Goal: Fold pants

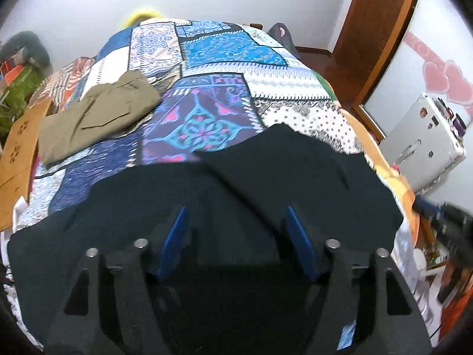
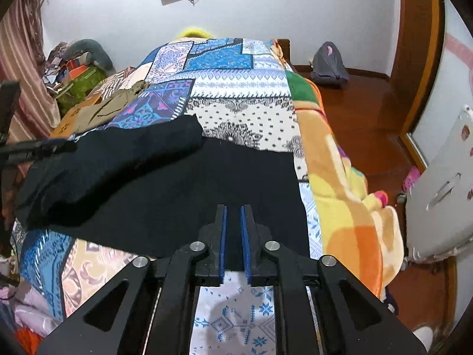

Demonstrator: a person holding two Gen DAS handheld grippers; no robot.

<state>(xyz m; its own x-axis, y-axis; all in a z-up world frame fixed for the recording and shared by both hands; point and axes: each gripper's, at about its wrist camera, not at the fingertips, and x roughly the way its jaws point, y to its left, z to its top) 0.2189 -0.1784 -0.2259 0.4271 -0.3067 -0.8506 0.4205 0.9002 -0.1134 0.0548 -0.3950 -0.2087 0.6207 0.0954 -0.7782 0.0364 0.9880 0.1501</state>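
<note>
Black pants [image 1: 266, 171] lie spread across the near part of a patchwork quilt [image 1: 207, 88]. My left gripper [image 1: 236, 210] hovers over them with its blue pads wide apart and nothing between them. In the right wrist view the black pants [image 2: 177, 183] have one part folded over into a thick roll at the left [image 2: 118, 159]. My right gripper [image 2: 233, 208] sits above their near edge, its pads a narrow gap apart and gripping nothing. Folded olive pants [image 1: 97, 115] rest farther back on the left of the bed.
An orange and yellow blanket [image 2: 340, 177] hangs off the bed's right side above a wooden floor [image 2: 354, 112]. A silver suitcase [image 2: 437, 207] stands on the right and a grey backpack [image 2: 328, 65] by the far wall. A cardboard box [image 1: 20, 153] borders the bed's left edge.
</note>
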